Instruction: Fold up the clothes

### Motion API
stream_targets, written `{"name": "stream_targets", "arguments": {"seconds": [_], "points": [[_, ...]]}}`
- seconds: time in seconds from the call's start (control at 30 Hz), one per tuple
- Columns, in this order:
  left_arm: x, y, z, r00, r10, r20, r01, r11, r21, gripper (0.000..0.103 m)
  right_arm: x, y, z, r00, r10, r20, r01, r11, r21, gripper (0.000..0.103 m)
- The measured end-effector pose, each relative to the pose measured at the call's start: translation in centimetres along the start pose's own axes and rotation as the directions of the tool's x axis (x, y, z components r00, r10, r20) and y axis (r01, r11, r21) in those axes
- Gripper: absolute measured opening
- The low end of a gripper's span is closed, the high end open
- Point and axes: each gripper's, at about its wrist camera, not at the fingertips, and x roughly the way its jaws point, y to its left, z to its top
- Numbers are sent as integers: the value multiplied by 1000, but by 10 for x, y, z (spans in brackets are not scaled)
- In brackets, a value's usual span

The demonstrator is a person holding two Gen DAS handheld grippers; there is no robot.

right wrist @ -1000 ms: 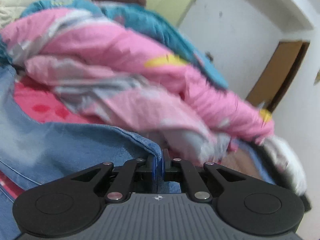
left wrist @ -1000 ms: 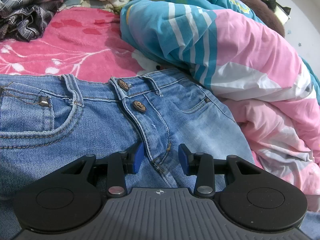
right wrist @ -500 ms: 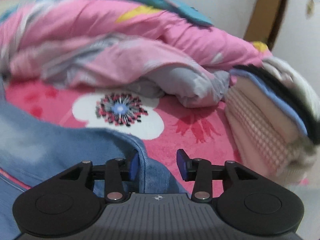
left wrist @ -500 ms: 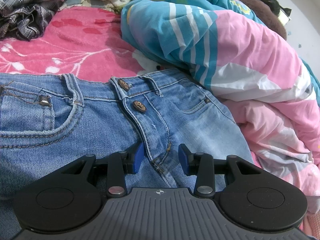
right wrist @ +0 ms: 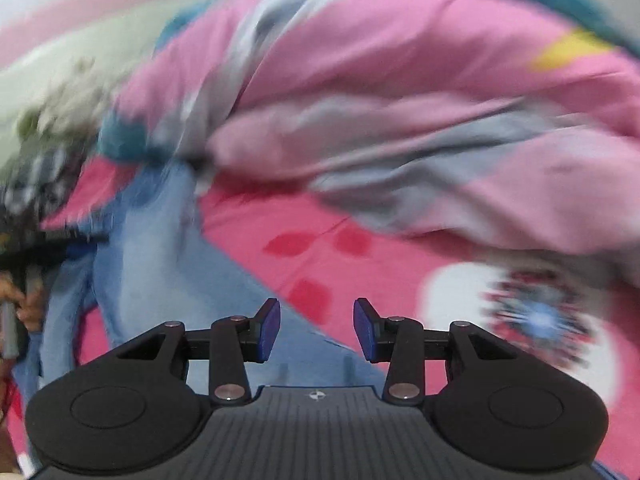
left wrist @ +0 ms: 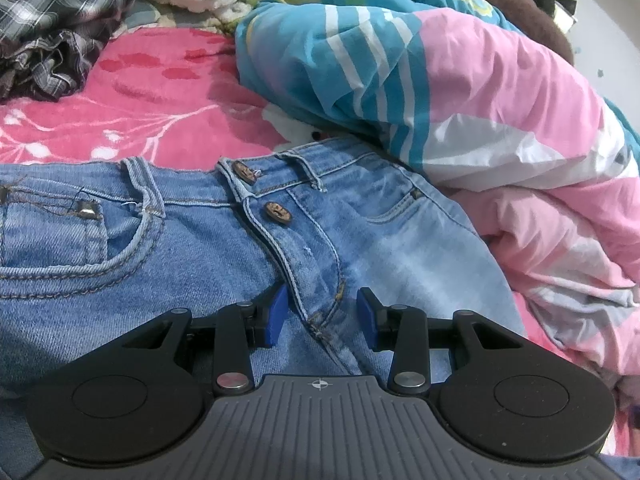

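A: What's hard to read here?

B: The whole right wrist view is smeared by motion. The quilt (right wrist: 400, 100) across the top is only pink, grey and teal streaks, and the flower print on the sheet (right wrist: 360, 264) at lower right is a blur. At the far left edge a hand (right wrist: 28, 308) is cut off by the frame.

A: And the jeans?

B: In the left wrist view the jeans (left wrist: 180, 248) lie flat across the middle, waistband toward the top, two buttons showing. Their right hip runs under the quilt (left wrist: 460, 92), and the gripper body hides the legs at the bottom. A plaid shirt (left wrist: 48, 28) is cropped at upper left.

A: The claws?

B: The left gripper (left wrist: 322, 314) has its pads apart, either side of the fly seam; I can't tell whether they press the denim. The right gripper (right wrist: 317, 330) stands apart with nothing pinched, a blue leg of the jeans (right wrist: 160, 264) beneath it.

A: Any change?

B: A second ago the right pads were clamped on a denim edge; they have just opened and let go, and its view has swung left. The left view is unchanged.
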Motion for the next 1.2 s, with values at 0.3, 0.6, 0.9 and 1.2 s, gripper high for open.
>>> {"name": "stream_targets", "arguments": {"seconds": [0.3, 0.6, 0.9, 1.2], "points": [[1, -1, -1, 1000, 7, 2, -7, 1000, 5, 39, 95, 8, 3, 980, 40, -196, -37, 999, 22, 47], [1, 0, -1, 1000, 4, 6, -4, 1000, -9, 39, 87, 19, -2, 970, 26, -241, -27, 1000, 2, 41], [0, 2, -1, 1000, 14, 16, -14, 1000, -27, 38, 71, 61, -4, 971, -162, -175, 138, 980, -142, 4], [0, 2, 0, 999, 29, 22, -28, 999, -30, 38, 48, 58, 27, 908, -418, 36, 415, 884, -214, 3]]}}
